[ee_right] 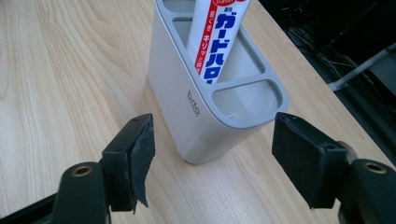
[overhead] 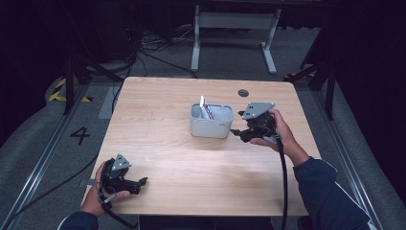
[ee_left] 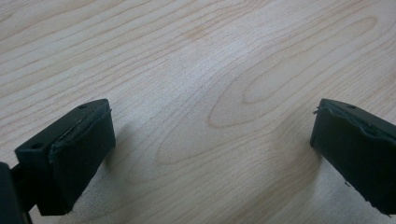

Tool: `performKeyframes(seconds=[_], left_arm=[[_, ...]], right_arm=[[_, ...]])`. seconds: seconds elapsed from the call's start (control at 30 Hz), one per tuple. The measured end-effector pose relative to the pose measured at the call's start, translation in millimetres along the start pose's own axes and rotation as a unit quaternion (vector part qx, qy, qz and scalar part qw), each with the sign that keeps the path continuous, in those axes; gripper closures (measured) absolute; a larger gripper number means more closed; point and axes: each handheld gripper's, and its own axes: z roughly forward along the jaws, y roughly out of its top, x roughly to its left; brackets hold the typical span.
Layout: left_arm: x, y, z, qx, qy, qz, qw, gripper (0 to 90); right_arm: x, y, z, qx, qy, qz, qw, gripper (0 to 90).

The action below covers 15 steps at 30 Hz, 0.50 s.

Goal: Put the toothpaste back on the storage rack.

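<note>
At the left, near the front edge of the table [overhead: 158, 96], the left hand-held gripper [overhead: 140, 182] rests low in the person's left hand [overhead: 98, 194]. Its jaws are spread wide with nothing between them, and in the left gripper view only bare wood grain lies ahead of them. It points toward the right along the front of the table, well apart from anything else.

Near the middle of the table, slightly toward the far side, stands a grey holder [overhead: 211, 121] with several compartments, upright, its long axis running left to right in the high view. A white tube [overhead: 205, 108] with red and blue print stands tilted in it. In the right gripper view the tube [ee_right: 215, 37] sits in the middle compartment, while the nearest compartment looks empty.

At the right, the right hand-held gripper [overhead: 235, 131] is held just beside the holder's right end, pointing left at it. Its jaws are released and wide, straddling the line to the holder's [ee_right: 205, 116] near end without touching it. The right hand [overhead: 277, 129] is clearly the nearer one, so any grasp of the holder or tube likely falls to it, with a short move to the left.
</note>
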Motion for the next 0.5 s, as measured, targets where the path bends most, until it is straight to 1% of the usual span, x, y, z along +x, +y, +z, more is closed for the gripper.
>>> performKeyframes(seconds=[0.13,0.27,0.43,0.5], left_arm=[[-0.3,-0.1,0.0,0.000,0.000,-0.001,1.0000,0.4],[0.0,0.0,0.1,-0.001,0.000,0.000,1.0000,0.4],[-0.2,-0.1,0.0,-0.001,0.000,-0.001,1.0000,0.4],[-0.1,-0.1,0.1,-0.001,0.001,0.000,1.0000,0.4]], right_arm=[[0.8,-3.0,-2.4,0.000,-0.002,0.001,1.0000,30.3],[2.4,-10.4,-4.8,0.004,-0.004,-0.001,1.0000,29.7],[5.0,-20.1,-5.6,0.016,-0.014,-0.002,0.9998,28.6],[5.4,-23.9,-6.8,0.020,-0.009,0.002,0.9997,28.7]])
